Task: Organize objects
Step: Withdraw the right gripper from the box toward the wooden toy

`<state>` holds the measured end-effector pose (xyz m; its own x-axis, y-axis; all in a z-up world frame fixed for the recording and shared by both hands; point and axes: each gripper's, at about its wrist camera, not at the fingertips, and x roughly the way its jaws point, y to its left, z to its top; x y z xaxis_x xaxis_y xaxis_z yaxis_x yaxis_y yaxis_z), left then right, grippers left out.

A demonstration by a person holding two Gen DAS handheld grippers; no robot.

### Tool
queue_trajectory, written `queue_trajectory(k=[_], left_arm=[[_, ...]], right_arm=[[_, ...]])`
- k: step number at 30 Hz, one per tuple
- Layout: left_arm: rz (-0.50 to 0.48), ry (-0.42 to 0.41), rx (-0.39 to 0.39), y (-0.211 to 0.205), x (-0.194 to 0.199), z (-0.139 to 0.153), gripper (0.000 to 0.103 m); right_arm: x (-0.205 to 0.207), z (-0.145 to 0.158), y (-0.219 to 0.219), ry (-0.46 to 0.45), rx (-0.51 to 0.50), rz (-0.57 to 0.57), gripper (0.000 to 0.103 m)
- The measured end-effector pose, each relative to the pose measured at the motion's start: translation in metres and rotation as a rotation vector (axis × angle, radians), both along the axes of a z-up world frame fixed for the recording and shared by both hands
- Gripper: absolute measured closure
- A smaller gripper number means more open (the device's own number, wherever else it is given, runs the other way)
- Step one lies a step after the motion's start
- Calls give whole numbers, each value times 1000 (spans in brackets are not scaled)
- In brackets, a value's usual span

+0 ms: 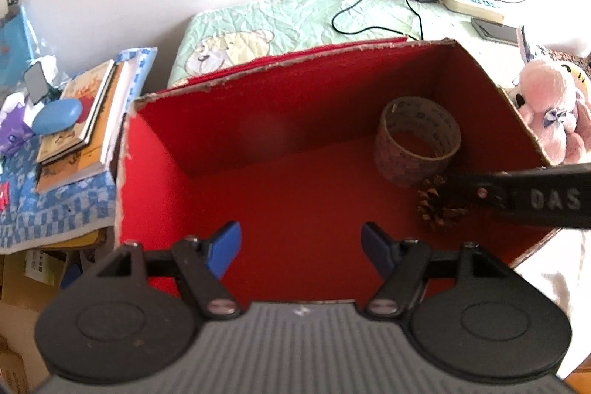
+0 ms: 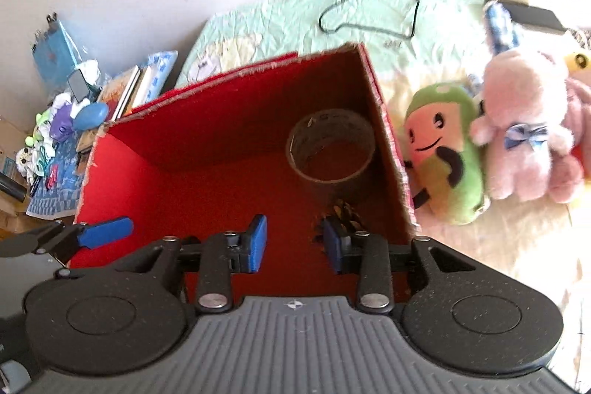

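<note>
1. Red box (image 1: 295,194) on the bed, open at the top; tape roll (image 1: 417,141) and pinecone (image 1: 439,205) inside, low in the right corner, just beside each other.
2. Left gripper (image 1: 301,248) above the near side of the box, jaws spread, nothing between the blue pads (image 1: 225,246).
3. Right gripper (image 2: 293,244) over the box's right part, jaws parted and empty; pinecone (image 2: 345,211) just past the right pad, not pinched.
4. Outside the box, to its right on the quilt (image 2: 280,21): green plush (image 2: 443,157) leaning on the box wall, pink plush (image 2: 524,128) touching it.
5. Likely next candidates for sorting: the plush toys. Judged light, soft and squashy; no risk of breakage, little chance of slipping thanks to the fuzzy fabric.
6. Best hold on the green plush: across the narrow middle of the body, pads squeezing deep enough to bite the stuffing, not just the pile.
7. Pinecone, if moved again: light, stiff, brittle scales; gentle pinch across the widest part.
8. Tape roll: rigid ring, smooth sides; grip over the wall, one pad inside the core.
</note>
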<state>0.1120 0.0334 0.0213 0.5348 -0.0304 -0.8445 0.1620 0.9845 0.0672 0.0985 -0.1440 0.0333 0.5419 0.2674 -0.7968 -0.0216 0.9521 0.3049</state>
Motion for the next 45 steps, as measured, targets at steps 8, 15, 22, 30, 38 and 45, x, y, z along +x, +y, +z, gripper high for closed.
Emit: queue_trajectory(k=[8, 15, 22, 30, 38, 45], left_arm=[[66, -32, 32, -9, -21, 14, 27], [131, -61, 65, -17, -44, 27, 22], [183, -81, 94, -26, -66, 35, 20], [206, -87, 116, -35, -89, 38, 19], [216, -61, 128, -38, -107, 27, 16], [213, -32, 133, -37, -117, 15, 16]], right_arm=[[-12, 11, -14, -122, -16, 30, 63], [-35, 22, -25, -163, 8, 70, 62], [-62, 25, -32, -188, 41, 119, 62], [-85, 20, -39, -193, 79, 132, 61], [-102, 3, -37, -149, 98, 116, 52], [-104, -12, -32, -51, 146, 112, 53]])
